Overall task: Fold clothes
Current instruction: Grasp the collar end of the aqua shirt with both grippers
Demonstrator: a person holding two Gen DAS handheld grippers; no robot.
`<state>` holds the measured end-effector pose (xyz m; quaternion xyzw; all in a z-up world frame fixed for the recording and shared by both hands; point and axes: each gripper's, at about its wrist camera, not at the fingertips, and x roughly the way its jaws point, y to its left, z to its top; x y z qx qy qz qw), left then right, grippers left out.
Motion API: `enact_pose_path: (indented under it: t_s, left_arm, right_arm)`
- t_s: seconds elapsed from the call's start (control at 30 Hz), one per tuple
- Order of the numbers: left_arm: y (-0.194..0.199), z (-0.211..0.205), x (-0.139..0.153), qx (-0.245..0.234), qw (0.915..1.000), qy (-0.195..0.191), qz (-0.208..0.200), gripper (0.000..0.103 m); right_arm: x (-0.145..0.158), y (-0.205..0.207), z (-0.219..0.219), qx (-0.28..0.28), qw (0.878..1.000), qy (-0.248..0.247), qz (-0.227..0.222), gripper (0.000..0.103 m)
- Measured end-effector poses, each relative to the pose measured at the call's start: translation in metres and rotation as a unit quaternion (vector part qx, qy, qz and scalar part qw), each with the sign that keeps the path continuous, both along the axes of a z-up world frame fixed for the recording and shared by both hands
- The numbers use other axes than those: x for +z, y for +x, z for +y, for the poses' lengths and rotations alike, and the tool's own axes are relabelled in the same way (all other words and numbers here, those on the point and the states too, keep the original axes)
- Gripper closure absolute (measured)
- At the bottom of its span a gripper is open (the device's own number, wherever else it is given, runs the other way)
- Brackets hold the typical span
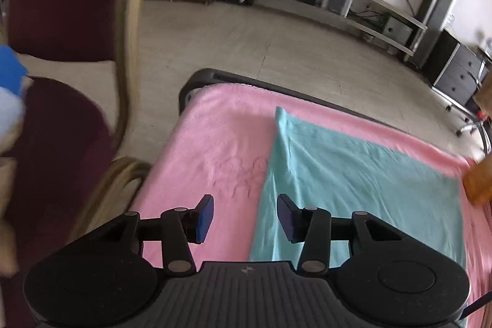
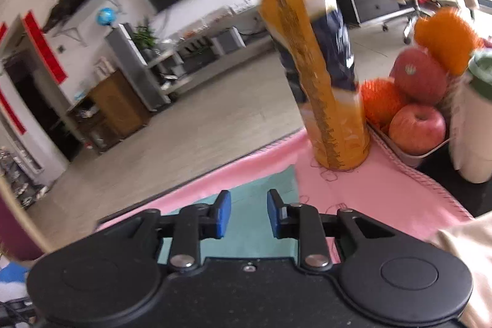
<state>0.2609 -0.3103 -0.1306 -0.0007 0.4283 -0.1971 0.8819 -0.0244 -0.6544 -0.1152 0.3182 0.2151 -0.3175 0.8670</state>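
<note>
A teal garment (image 1: 353,174) lies flat on a pink blanket (image 1: 215,149) that covers the table. In the left wrist view my left gripper (image 1: 245,217) hangs above the garment's left edge, open, with nothing between its blue pads. The right wrist view shows my right gripper (image 2: 249,214) over the garment's far right corner (image 2: 264,183), with a gap between its pads and no cloth in them.
A tall orange juice bottle (image 2: 323,88) stands on the pink blanket (image 2: 369,192) just beyond the right gripper. Behind it sits a tray of apples and oranges (image 2: 415,119) and a white bottle (image 2: 470,119). A maroon chair (image 1: 61,20) stands left of the table.
</note>
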Motion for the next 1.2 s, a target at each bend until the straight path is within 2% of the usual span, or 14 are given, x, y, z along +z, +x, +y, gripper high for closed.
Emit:
enact_pose_path:
  t_s: [0.13,0.33,0.37,0.4,0.43,0.5,0.6,0.7,0.83,0.9,0.93,0.97,1.0,1.2]
  left_arm:
    - [0.047,-0.035,-0.017,-0.006,0.9999,-0.013,0.008,0.054]
    - [0.092,-0.080,-0.036,-0.039,0.9992,-0.002,0.005,0.051]
    - [0.096,-0.085,-0.039,-0.040,0.9992,0.004,0.004,0.055]
    - [0.100,-0.088,-0.043,-0.039,0.9992,0.011,0.003,0.066]
    - [0.101,-0.091,-0.047,-0.042,0.9990,0.016,0.002,0.085]
    - [0.102,-0.097,-0.053,-0.044,0.9986,0.028,-0.009,0.095]
    - [0.097,-0.098,-0.053,-0.041,0.9977,0.042,-0.034,0.097]
    - [0.095,-0.095,-0.054,-0.028,0.9976,0.048,-0.041,0.097]
    - [0.098,-0.098,-0.055,-0.024,0.9968,0.060,-0.048,0.098]
    - [0.098,-0.100,-0.056,-0.028,0.9961,0.065,-0.053,0.099]
    - [0.098,-0.102,-0.056,-0.029,0.9957,0.068,-0.056,0.100]
    - [0.098,-0.103,-0.056,-0.030,0.9953,0.070,-0.059,0.101]
    - [0.097,-0.105,-0.056,-0.030,0.9949,0.073,-0.062,0.101]
    - [0.072,-0.100,-0.031,-0.031,0.9903,0.078,-0.111,0.102]
  right_arm:
    - [-0.039,0.040,-0.023,0.010,0.999,-0.022,0.038,0.077]
    - [-0.068,0.062,-0.049,-0.012,0.999,-0.022,0.031,0.073]
    - [-0.071,0.063,-0.052,-0.016,0.999,-0.024,0.032,0.073]
    - [-0.074,0.064,-0.054,-0.019,0.999,-0.026,0.034,0.073]
    - [-0.077,0.065,-0.055,-0.022,0.999,-0.028,0.036,0.073]
    - [-0.083,0.066,-0.057,-0.025,0.998,-0.032,0.037,0.073]
    - [-0.089,0.065,-0.061,-0.041,0.998,-0.025,0.028,0.073]
    - [-0.098,0.064,-0.069,-0.063,0.998,0.007,0.007,0.073]
    - [-0.108,0.065,-0.077,-0.106,0.994,0.017,0.007,0.073]
    - [-0.113,0.066,-0.083,-0.104,0.994,0.033,0.001,0.074]
    - [-0.115,0.069,-0.084,-0.098,0.995,0.035,0.000,0.075]
    - [-0.116,0.072,-0.086,-0.092,0.995,0.034,0.003,0.083]
    - [-0.117,0.074,-0.087,-0.087,0.996,0.032,0.006,0.097]
    - [-0.092,0.067,-0.069,-0.066,0.998,-0.001,-0.009,0.101]
